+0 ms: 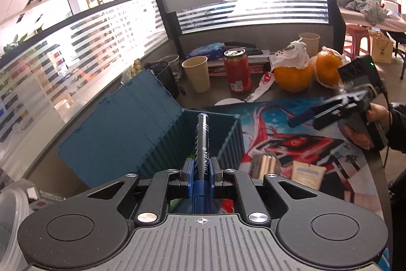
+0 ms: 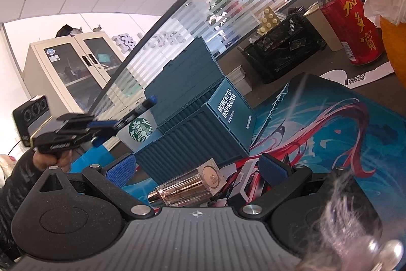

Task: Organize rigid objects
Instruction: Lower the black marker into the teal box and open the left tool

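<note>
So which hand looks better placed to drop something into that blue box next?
Probably the left: the left gripper already clamps a marker pointing over the open blue box. The right gripper is open, holding nothing.

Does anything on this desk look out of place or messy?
Yes. A crumpled white wrapper sits on top of an orange, like litter. The red can stands opened among paper cups. Nothing looks spilled or broken.
</note>
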`<state>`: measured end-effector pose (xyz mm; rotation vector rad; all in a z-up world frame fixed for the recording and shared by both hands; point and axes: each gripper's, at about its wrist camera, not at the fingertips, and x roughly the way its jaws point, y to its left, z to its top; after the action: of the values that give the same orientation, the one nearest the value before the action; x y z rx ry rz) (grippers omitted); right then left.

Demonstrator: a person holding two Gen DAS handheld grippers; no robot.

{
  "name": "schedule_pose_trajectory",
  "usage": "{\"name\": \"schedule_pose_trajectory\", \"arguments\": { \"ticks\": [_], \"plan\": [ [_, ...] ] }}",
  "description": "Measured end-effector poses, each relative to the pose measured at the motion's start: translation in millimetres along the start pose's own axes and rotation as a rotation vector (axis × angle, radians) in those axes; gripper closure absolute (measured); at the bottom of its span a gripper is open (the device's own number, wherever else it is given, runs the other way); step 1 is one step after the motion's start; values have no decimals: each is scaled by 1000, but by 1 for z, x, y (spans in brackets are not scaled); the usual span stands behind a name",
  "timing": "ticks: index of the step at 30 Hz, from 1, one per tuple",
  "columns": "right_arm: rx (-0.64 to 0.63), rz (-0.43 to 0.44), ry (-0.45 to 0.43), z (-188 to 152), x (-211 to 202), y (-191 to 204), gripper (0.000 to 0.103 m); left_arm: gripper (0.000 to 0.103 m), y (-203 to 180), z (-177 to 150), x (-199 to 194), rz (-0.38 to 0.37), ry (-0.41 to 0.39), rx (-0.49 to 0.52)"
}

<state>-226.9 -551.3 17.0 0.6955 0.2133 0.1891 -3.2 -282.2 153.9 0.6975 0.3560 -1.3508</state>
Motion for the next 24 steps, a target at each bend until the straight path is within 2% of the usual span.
{"name": "schedule_pose_trajectory", "arguments": {
  "ticks": [11,24],
  "plan": [
    [-2,18,-3,0,0,-1,0,92,35,-1,60,-37,61,-44],
    [-4,36,-2,0,-1,-2,0,92,47,-12,99,-54,125,-75]
  ]
}}
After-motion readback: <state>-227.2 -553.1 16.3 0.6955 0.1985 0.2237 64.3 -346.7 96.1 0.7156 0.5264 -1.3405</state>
